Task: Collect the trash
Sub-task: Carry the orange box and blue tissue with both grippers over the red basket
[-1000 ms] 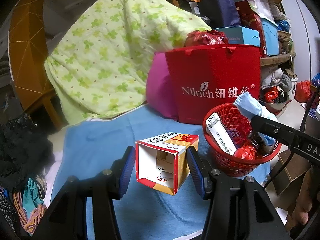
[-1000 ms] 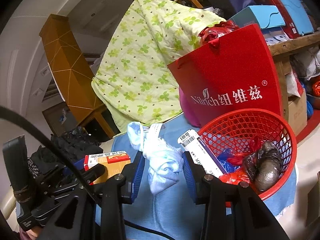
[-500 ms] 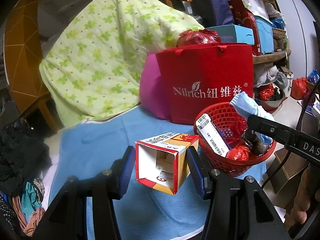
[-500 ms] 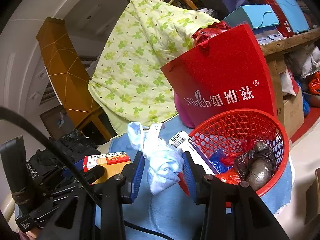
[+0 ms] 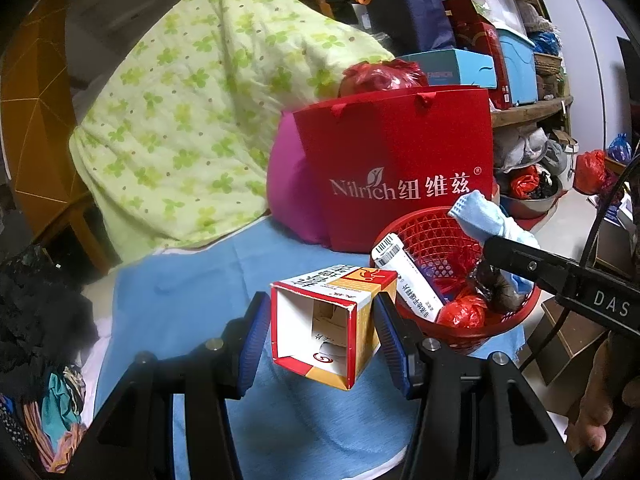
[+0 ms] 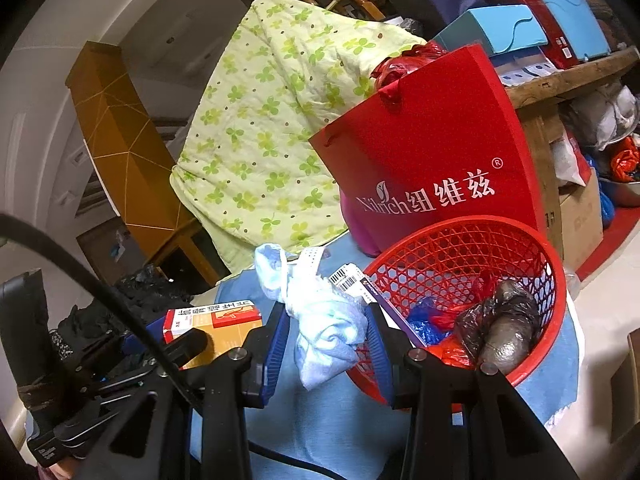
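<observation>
Left gripper (image 5: 320, 330) clamped on open-ended red-and-yellow cardboard carton (image 5: 326, 326), held above blue cloth (image 5: 168, 300), beside red plastic mesh basket (image 5: 504, 324); light, crushable, grip flat side walls

Right gripper (image 6: 326, 338) clamped on soft pale-blue crumpled rag (image 6: 324, 320) near basket rim; limp, pinch bunched middle

The near rim of the red basket (image 6: 472, 232) is hidden behind the right gripper (image 6: 328, 344); the dark wrapped item (image 6: 504, 328) cannot be identified.

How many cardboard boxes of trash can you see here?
2: an open orange box held in the left hand-held gripper, and a long white box leaning in the red basket. Others may be buried.
</observation>
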A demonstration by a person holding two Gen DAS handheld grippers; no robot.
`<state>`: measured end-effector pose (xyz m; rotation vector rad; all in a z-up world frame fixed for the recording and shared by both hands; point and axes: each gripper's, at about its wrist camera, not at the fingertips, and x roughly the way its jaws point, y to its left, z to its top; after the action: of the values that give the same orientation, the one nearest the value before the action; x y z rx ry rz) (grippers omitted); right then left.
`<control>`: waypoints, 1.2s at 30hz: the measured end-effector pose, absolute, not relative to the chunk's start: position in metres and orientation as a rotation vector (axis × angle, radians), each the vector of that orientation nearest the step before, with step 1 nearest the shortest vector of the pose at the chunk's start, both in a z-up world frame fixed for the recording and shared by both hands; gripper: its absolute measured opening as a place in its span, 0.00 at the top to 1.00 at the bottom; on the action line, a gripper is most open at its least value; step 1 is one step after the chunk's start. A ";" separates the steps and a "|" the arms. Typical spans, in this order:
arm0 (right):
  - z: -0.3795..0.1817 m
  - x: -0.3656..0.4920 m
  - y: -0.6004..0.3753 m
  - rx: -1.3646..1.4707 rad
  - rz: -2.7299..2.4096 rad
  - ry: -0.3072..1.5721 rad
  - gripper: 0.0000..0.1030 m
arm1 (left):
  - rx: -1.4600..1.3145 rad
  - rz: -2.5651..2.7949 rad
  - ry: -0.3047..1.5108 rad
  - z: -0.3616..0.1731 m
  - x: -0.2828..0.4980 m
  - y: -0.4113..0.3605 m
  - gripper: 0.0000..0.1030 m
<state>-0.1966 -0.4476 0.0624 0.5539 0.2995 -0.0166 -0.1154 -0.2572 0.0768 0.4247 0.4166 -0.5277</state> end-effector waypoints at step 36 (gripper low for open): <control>0.055 -0.220 -0.484 0.610 -0.094 0.261 0.59 | 0.471 -0.612 0.385 0.083 -0.129 -0.295 0.47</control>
<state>-0.2196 -0.4841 0.0548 0.6100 0.2610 -0.0942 -0.1294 -0.2949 0.0830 0.4714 0.3848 -0.6117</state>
